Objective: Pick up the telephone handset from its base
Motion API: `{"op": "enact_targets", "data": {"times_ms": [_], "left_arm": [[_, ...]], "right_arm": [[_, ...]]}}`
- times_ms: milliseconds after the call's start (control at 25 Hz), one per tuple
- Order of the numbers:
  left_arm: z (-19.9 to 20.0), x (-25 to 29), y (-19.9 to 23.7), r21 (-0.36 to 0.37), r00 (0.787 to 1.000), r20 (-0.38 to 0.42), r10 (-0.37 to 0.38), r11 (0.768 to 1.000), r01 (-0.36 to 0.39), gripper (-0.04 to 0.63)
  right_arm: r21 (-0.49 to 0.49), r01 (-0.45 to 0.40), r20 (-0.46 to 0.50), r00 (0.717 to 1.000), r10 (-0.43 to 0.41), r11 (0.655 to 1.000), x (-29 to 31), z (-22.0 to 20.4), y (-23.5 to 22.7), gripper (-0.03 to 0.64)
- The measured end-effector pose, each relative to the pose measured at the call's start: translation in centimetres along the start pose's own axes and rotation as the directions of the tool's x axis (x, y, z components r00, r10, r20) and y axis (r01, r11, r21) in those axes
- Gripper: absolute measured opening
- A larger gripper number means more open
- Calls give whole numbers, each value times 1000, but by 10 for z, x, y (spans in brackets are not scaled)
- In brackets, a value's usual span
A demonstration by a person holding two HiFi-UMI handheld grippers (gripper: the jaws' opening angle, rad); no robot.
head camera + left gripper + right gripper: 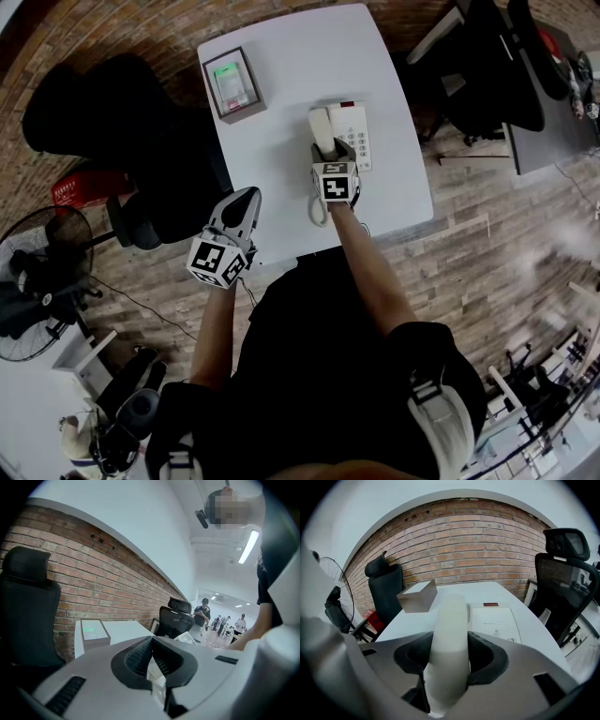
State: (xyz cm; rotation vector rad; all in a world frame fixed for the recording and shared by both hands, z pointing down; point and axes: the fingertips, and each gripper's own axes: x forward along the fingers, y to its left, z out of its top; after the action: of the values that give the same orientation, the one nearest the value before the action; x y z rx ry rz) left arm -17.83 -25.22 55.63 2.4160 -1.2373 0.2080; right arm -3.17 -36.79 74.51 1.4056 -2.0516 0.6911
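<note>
A white telephone base (354, 134) with a keypad stands on the white table (281, 159). The pale handset (322, 129) lies along the base's left side. My right gripper (335, 150) reaches over the handset's near end, and its jaws are closed against it. In the right gripper view the handset (450, 630) fills the gap between the dark pads of the right gripper (449, 660), and the base (494, 623) is to its right. My left gripper (247, 197) hangs over the table's left front edge, shut and empty. In its own view the left gripper (151, 660) has its pads together.
A grey box (234, 84) with a green-lit top sits at the table's far left. The coiled cord (319, 208) loops near the front edge. A black office chair (94, 103) stands left of the table, a fan (37, 281) further left, and another chair (565, 583) to the right.
</note>
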Motion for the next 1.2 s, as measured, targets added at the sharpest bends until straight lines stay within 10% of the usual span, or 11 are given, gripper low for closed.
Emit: {"op": "enact_targets", "data": {"times_ms": [1200], "left_arm": [[-24,-112,-45,58,997,73,5,998,-9,18]], "right_arm": [[28,53,166,985,-57,998,-128,-4,20,209]]}}
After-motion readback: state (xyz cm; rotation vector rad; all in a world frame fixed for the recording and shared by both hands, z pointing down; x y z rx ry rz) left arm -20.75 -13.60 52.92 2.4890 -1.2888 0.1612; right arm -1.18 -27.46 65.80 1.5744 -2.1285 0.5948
